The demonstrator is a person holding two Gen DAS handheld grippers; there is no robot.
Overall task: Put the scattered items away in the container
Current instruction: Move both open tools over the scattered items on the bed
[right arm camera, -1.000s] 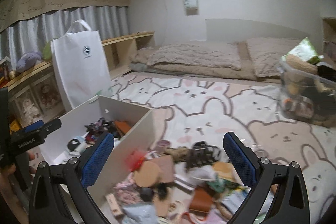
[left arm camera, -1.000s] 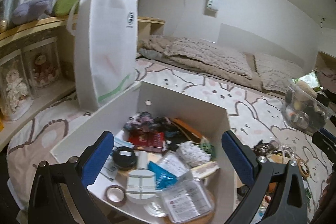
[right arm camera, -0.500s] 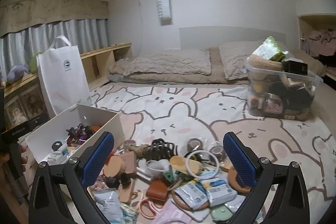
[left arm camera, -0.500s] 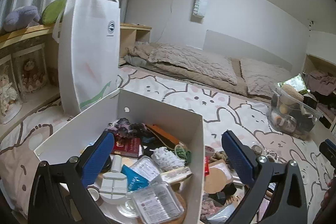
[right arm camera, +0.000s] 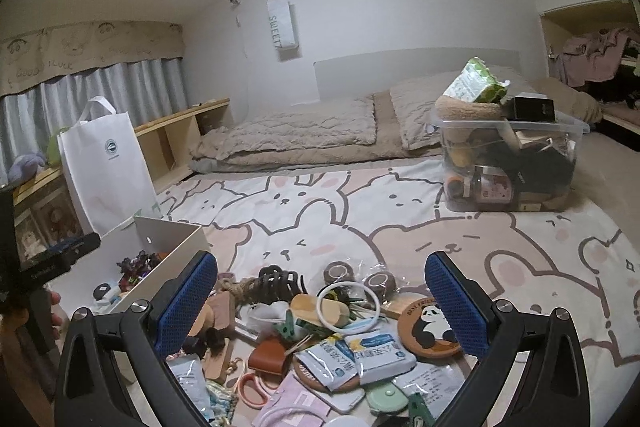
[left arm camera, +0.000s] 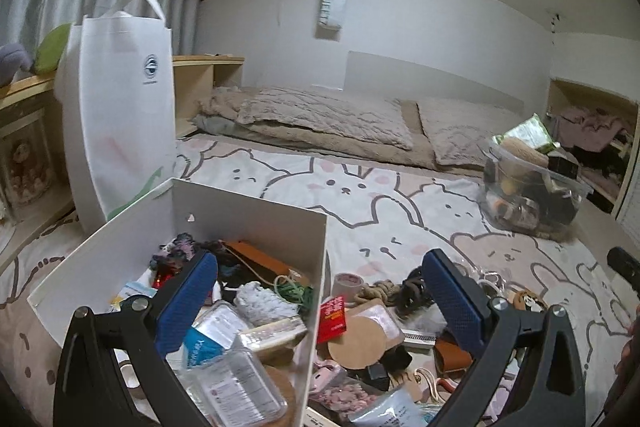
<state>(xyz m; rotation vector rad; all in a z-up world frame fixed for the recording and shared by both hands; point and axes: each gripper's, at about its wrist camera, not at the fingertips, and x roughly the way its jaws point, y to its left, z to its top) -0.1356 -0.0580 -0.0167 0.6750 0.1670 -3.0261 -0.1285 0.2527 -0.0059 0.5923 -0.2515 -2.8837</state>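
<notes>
Open right tool (right arm camera: 322,301) over round panda coaster (right arm camera: 430,327).

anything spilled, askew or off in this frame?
Mainly the clutter: small items lie heaped on the bunny-print bedspread beside the white open box, not in it. The clear plastic bin is overfilled, a green packet sticking out on top.
</notes>
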